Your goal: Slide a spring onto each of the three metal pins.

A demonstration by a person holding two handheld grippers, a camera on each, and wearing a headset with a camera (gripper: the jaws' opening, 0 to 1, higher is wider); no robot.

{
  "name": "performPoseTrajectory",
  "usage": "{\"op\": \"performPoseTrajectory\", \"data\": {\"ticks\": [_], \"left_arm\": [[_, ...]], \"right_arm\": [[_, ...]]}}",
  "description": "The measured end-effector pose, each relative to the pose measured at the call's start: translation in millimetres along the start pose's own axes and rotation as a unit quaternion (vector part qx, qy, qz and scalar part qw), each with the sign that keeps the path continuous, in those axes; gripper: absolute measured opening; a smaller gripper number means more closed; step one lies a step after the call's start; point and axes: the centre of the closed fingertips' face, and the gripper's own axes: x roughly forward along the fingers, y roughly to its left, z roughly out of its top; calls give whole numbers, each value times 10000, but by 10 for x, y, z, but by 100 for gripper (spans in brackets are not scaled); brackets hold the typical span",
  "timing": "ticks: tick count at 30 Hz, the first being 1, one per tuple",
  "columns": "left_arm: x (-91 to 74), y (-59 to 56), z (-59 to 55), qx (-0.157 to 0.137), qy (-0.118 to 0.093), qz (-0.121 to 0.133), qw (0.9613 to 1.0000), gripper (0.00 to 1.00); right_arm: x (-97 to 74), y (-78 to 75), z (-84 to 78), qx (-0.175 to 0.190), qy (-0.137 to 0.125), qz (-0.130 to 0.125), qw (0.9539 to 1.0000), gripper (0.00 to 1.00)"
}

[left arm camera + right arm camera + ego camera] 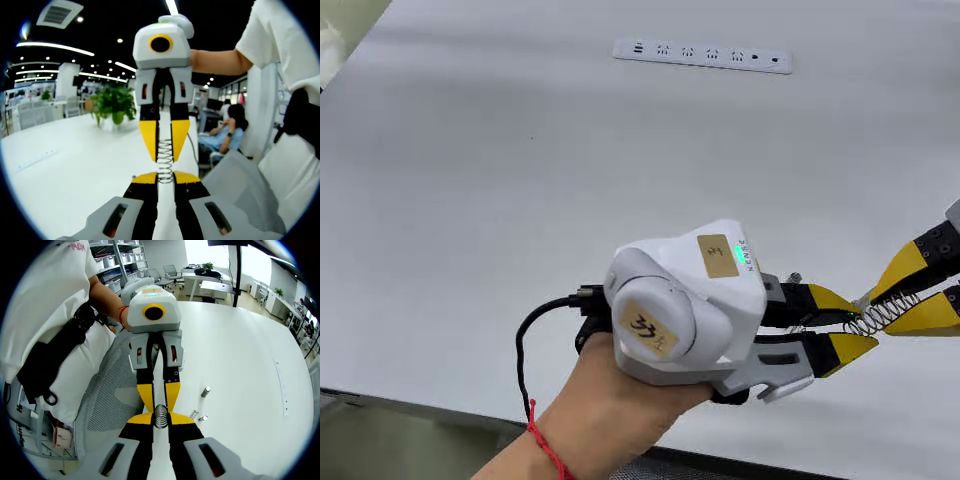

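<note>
**Spring held between two opposed grippers, clear of the surface.** The jaws of the left gripper (865,320), in the hand with a red cord at the wrist, are closed down onto one end of the spring (892,308). The jaws of the right gripper (164,158) come in from the opposite side and pinch the coils of the other end, so both pairs grasp the same spring, tip facing tip. The spring's long axis runs straight from one pair of jaws to the other, roughly level. In the right gripper view it appears end-on, as a ring between that gripper's own yellow tips. Whether a pin already sits inside the coils cannot be told. Outward from the spring, on the side away from the person, one metal pin (205,391) stands upright on the surface (520,200), and a second pin (202,418) sits closer to the spring. Well beyond the spring, a power strip (702,55) lies on the same surface. The governing relation is axis against axis: the spring lies about level and the pins point up. The coming move therefore probably calls for tipping the spring upright, with an open end over a pin's top. Both pairs of jaws seem about equally near the pins, though the right gripper appears to hold the greater length of coil.
</note>
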Motion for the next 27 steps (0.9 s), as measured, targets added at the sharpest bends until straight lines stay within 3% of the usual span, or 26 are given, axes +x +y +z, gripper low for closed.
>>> {"op": "performPoseTrajectory", "data": {"ticks": [10,16,22,27], "left_arm": [[-74,51,-56,-109,58,119,9999,19],[-188,130,-173,-161,175,306,9993,21],[-311,187,-322,-243,324,479,9980,25],[-381,212,-377,-311,355,572,9972,28]], "right_arm": [[-13,-29,7,74,-17,-50,10000,12],[-59,-95,-26,127,22,-182,9998,12],[-87,-243,-36,239,95,-449,9987,12],[-78,-430,-41,332,206,-734,9965,12]]}}
